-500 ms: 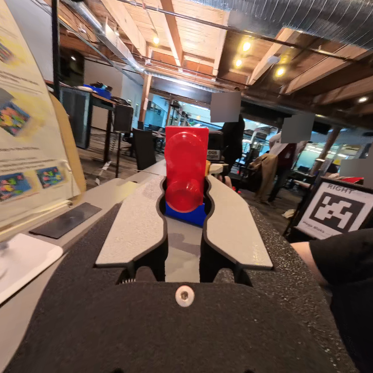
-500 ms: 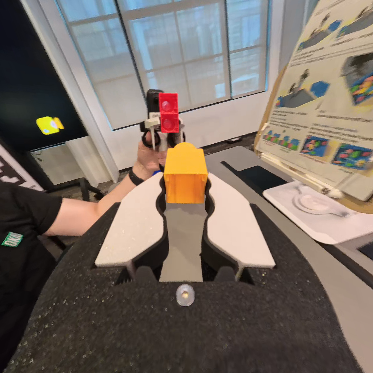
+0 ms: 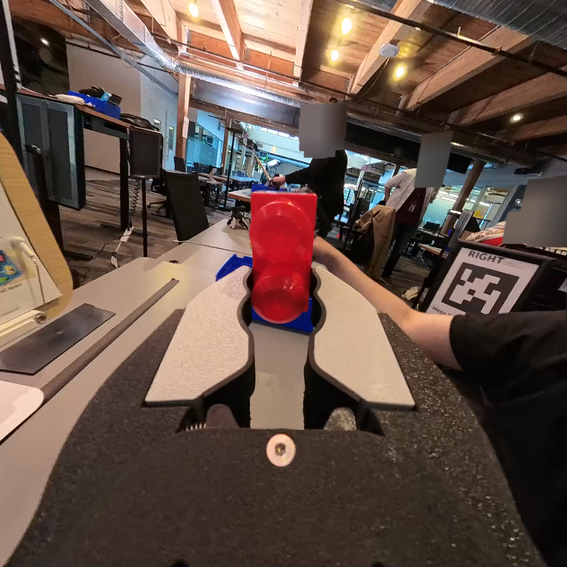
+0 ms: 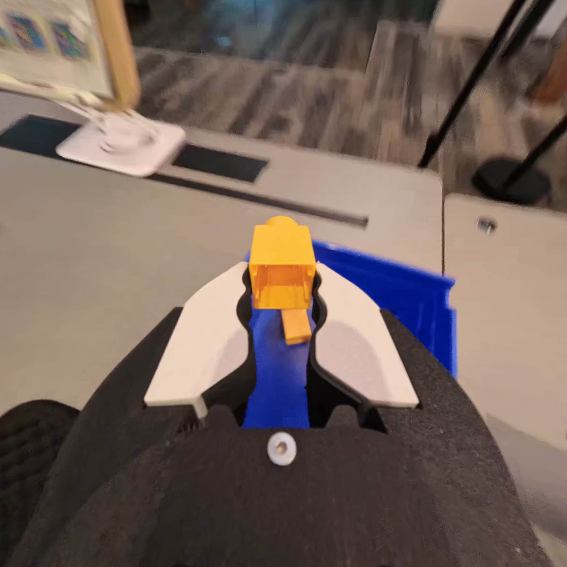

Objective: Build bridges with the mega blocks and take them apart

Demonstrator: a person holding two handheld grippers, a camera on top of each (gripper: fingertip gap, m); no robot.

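Note:
My left gripper is shut on a red two-stud block, held upright above the grey table with its studs facing the camera. A blue bin shows just behind and below it. My right gripper is shut on a yellow one-stud block, its hollow underside facing the camera, held over the blue bin. Another yellow piece lies in the bin below the jaws. The right view is blurred by motion.
A grey table carries a white stand base with an instruction board, and black inlay strips. A marker sign stands at the right. A person's forearm reaches in behind the red block. People stand far off.
My right gripper has swung away from the window and now points down over the blue bin, still holding the yellow block. The left gripper has shifted slightly with the red block.

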